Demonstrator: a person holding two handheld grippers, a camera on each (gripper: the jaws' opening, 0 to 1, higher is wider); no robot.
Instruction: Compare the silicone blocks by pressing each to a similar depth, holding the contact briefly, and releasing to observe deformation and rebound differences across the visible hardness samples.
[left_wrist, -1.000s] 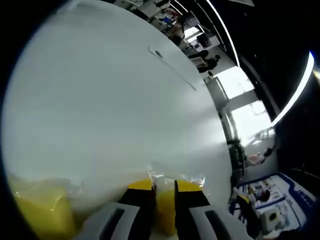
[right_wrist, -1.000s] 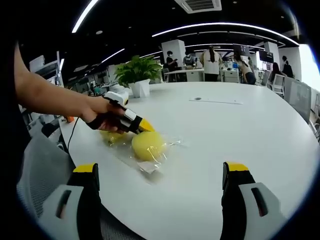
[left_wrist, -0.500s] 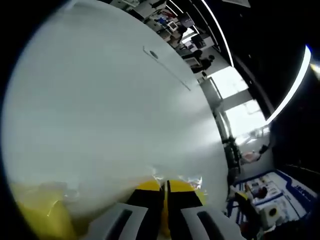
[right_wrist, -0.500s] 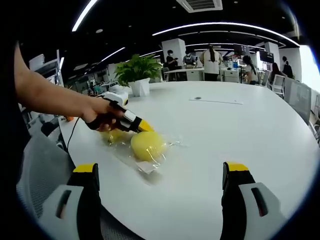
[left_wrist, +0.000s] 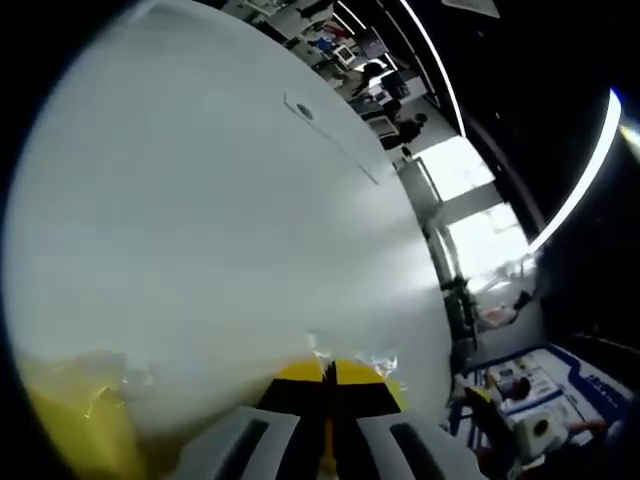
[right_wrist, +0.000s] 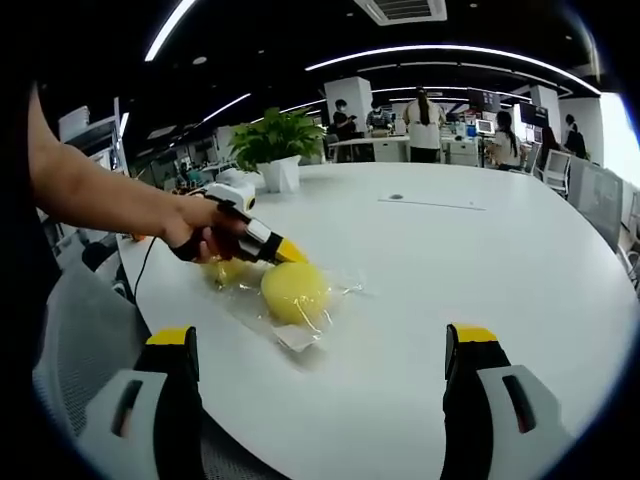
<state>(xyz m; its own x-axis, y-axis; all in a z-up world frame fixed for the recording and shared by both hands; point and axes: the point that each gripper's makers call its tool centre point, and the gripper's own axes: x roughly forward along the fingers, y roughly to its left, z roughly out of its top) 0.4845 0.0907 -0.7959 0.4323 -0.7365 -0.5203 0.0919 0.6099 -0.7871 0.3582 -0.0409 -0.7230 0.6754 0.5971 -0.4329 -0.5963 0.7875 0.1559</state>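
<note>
Left claw (left_wrist: 328, 375): jaws pressed together with almost no gap between their yellow tips, pinching the edge of a yellow silicone block (left_wrist: 330, 455) inside crinkled clear wrapping (left_wrist: 350, 352); a second yellow block (left_wrist: 75, 425) lies at the lower left of the left gripper view. In the right gripper view, the same claw (right_wrist: 290, 254), held in a person's hand (right_wrist: 200, 232), touches the near round yellow block (right_wrist: 295, 291), which rests in its clear bag (right_wrist: 300, 335) on the white table (right_wrist: 480, 270); another yellow block (right_wrist: 226, 270) lies just behind it, partly under the hand. Right claw (right_wrist: 320, 340): released, jaws spread wide and holding nothing, hovering over the table's near edge, well apart from the blocks. A potted plant (right_wrist: 275, 140) stands at the far side of the table, with people standing beyond.
</note>
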